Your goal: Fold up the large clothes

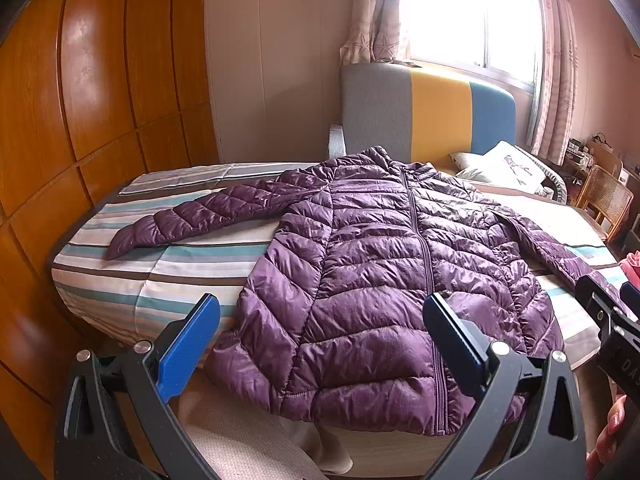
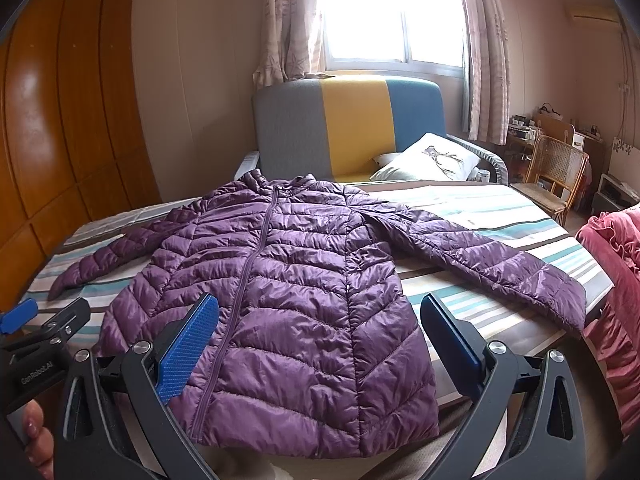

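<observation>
A purple quilted puffer jacket lies flat, front up and zipped, on a striped bedsheet, both sleeves spread out to the sides. It also shows in the right wrist view. My left gripper is open and empty, held above the jacket's hem. My right gripper is open and empty, also above the hem, toward the jacket's right half. The right gripper shows at the right edge of the left wrist view; the left one shows at the left edge of the right wrist view.
A wooden wardrobe runs along the left. A grey, yellow and blue headboard and a pillow are at the far end. A pink blanket lies at the right, with a rattan chair behind it.
</observation>
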Motion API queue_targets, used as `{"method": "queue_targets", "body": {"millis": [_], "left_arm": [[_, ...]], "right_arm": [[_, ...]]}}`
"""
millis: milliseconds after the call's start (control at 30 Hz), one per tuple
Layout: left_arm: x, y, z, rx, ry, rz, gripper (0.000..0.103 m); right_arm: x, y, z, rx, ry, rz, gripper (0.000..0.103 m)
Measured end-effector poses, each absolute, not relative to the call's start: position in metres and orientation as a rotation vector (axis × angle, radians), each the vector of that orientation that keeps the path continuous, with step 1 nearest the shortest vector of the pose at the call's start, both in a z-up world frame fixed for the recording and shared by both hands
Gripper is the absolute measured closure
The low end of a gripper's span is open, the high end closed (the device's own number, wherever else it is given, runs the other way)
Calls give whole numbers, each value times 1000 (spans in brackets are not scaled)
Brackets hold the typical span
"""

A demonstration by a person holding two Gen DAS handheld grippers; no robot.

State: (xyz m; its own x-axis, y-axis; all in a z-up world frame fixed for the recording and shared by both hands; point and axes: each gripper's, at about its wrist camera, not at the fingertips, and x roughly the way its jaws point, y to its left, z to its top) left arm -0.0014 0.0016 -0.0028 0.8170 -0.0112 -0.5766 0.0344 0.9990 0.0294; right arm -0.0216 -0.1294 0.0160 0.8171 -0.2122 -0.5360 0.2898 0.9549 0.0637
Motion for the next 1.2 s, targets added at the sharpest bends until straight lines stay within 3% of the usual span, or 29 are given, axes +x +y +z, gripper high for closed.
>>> {"method": "queue_targets", "body": {"millis": [1200], "left_arm": [[1, -3, -11, 33, 635, -29, 2]], "right_arm": [[-19, -130, 15, 156, 567, -268, 3]]}}
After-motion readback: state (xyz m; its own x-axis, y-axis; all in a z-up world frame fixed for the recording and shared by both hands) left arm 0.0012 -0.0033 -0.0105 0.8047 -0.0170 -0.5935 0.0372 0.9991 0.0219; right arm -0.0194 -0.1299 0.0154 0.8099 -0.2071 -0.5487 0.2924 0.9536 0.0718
